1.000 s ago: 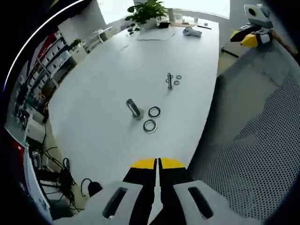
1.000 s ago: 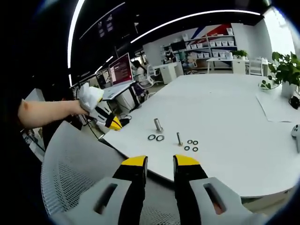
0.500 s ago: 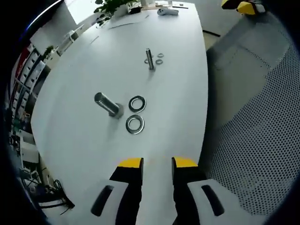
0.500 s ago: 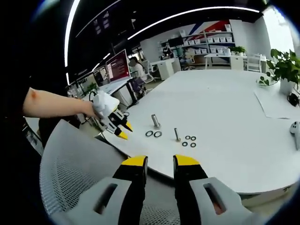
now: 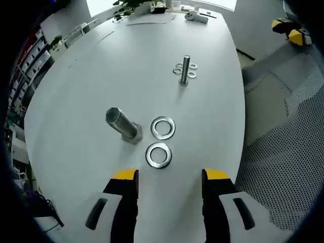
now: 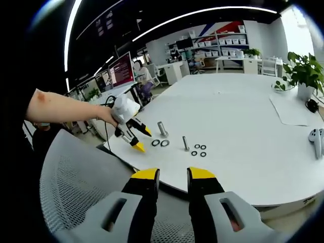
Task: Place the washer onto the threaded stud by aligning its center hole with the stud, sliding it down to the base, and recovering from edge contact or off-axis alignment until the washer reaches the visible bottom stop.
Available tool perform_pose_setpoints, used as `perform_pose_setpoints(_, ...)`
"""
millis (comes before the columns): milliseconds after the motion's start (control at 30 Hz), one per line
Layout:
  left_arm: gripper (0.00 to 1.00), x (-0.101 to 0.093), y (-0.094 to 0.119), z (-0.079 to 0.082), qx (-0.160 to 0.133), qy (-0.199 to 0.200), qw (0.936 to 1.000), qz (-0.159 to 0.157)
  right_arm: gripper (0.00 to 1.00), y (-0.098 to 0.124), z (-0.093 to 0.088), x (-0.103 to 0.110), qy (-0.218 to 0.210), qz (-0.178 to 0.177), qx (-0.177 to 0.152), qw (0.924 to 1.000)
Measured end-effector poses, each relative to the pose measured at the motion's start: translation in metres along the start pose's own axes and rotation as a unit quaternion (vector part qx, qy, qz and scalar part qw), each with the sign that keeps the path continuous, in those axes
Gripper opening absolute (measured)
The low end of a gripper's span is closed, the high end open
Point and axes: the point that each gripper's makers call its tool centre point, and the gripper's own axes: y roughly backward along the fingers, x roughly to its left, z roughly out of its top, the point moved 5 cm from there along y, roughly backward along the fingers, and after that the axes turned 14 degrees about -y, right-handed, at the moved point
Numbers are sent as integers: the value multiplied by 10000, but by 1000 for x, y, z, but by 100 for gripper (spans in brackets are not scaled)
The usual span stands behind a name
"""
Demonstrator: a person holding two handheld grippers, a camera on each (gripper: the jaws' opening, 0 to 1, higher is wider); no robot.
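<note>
**Both grippers empty, washers flat on the table**

Your left gripper (image 5: 169, 174) hangs above the white table (image 5: 76, 91) with its jaws wide apart. Just beyond its tips lies the near washer (image 5: 158, 155), with a second washer (image 5: 163, 127) next to it. Left of the pair stands the thick threaded stud (image 5: 123, 124). Farther off, a thin stud (image 5: 186, 69) rises among small washers (image 5: 178, 69). Your right gripper (image 6: 170, 173) sits back over a mesh chair (image 6: 71, 192), jaws slightly parted
</note>
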Motion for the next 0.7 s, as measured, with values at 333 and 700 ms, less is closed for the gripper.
perform_pose_setpoints(333,40,16,-15,-1,203,-383,9991,-18,25,0,-2,-1,-17,-46,98,9999)
perform_pose_setpoints(700,35,8,-16,15,738,-980,9919,-324,25,-1,-2,1,27,51,135,9999)
